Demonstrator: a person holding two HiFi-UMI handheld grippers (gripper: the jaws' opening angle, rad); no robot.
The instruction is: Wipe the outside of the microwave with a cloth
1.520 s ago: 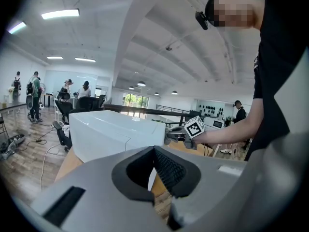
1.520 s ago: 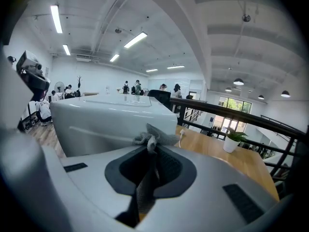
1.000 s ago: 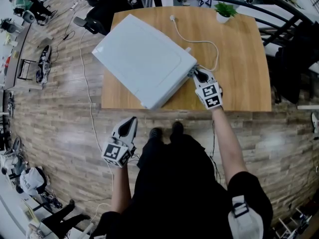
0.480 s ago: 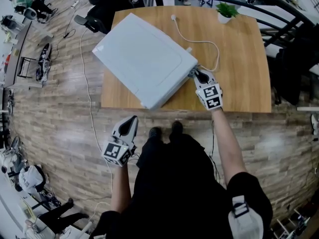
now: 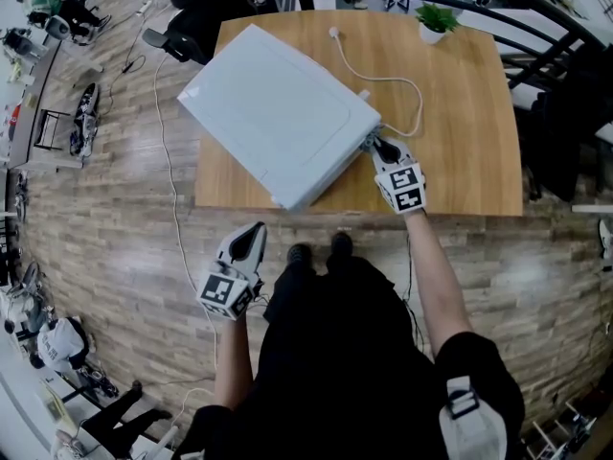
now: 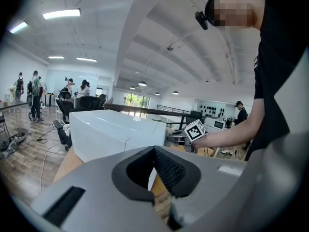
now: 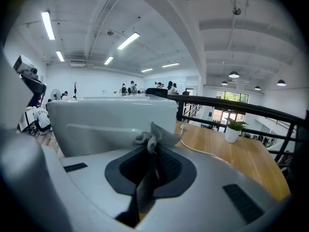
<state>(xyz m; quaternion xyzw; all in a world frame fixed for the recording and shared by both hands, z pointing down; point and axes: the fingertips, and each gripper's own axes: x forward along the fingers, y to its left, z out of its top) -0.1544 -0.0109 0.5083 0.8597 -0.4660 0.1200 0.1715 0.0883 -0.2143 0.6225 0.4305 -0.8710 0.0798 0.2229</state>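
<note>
Microwave [image 5: 278,113], white and boxy, sits skewed on the wooden desk [image 5: 460,132], its long axis running from far left to near right. Its left corner juts past the desk's side edge and its near corner reaches the front edge. The right gripper [image 5: 383,149] is at the appliance's right-hand corner, so the casing lies just ahead of it and to its left. That makes this much the nearer tool for a wiping stroke.

Seen from the right gripper view, the right gripper [image 7: 153,166] is clamped on a grey cloth [image 7: 157,137], whose bunched free end pokes up in front of the pale side panel of the microwave [image 7: 111,120]. Whether fabric meets metal cannot be told from here.

The left gripper [image 5: 251,236] hangs low over the wood-plank floor, off the desk and well apart from the appliance. In the left gripper view, the left gripper [image 6: 154,170] has its jaws drawn together on nothing, with the microwave [image 6: 111,134] beyond them.

Smooth and glossy, the shell shows only a shallow pressed outline on the top and on the side panel. No grime can be made out. A white power cord [image 5: 383,80] loops from its rear across the desk toward a small potted plant [image 5: 433,19]. Any sweep along the long side would likely travel away from the person, toward the far left.
</note>
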